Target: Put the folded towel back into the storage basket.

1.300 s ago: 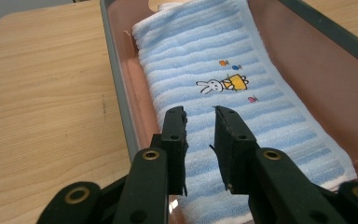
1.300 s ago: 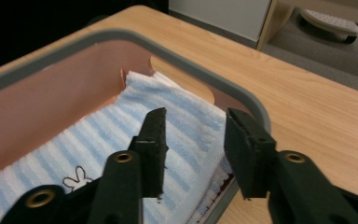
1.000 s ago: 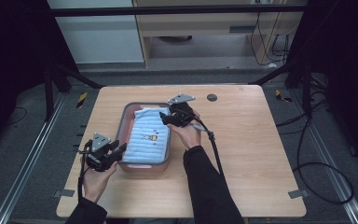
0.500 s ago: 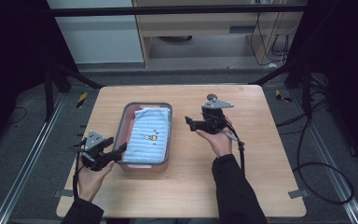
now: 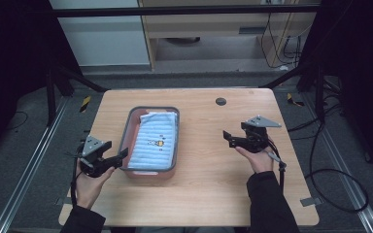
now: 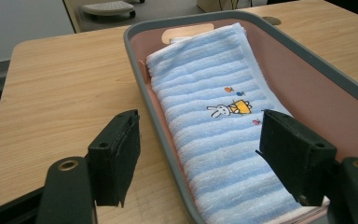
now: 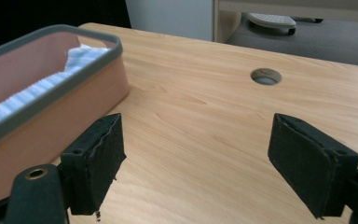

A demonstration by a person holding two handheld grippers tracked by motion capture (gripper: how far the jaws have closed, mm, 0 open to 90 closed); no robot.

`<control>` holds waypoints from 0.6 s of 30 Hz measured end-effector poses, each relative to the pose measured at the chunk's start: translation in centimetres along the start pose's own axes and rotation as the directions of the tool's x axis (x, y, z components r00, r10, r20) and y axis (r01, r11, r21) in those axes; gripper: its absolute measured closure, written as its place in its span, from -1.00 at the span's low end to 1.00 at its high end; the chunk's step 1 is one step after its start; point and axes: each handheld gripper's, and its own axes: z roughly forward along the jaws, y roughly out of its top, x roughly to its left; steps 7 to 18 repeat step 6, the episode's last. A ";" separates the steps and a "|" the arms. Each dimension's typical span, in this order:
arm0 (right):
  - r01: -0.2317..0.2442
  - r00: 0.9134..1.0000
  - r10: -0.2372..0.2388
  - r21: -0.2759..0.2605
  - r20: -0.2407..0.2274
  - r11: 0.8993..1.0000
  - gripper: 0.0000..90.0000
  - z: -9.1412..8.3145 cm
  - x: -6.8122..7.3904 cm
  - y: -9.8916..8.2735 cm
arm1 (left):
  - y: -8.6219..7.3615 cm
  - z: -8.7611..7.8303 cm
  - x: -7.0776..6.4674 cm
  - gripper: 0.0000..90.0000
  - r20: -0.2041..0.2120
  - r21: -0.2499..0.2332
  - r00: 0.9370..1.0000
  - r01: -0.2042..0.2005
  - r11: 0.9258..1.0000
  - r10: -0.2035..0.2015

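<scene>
On the wooden worktop the towel lies lengthwise in the tray. My left claw straddles its near rim, just opened; my right claw, spread and empty, is well apart.

wooden table, round cable hole near far edge; grey floor beyond.

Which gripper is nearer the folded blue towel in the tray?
Left. The left gripper sits at the tray's near corner beside the towel; the right gripper hangs well clear.
</scene>
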 end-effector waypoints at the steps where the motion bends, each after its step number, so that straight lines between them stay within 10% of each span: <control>1: -0.001 1.000 0.001 0.001 0.005 1.000 -0.59 -0.4 -0.3 -0.3 | 0.0 0.0 0.1 -0.37 0.002 0.000 1.000 0.004 1.000 -0.004; 18: -0.006 0.999 0.005 0.009 0.037 1.000 -0.58 -2.2 -1.8 -2.5 | -0.1 -0.3 0.7 -0.38 -0.012 0.000 1.000 0.013 1.000 -0.013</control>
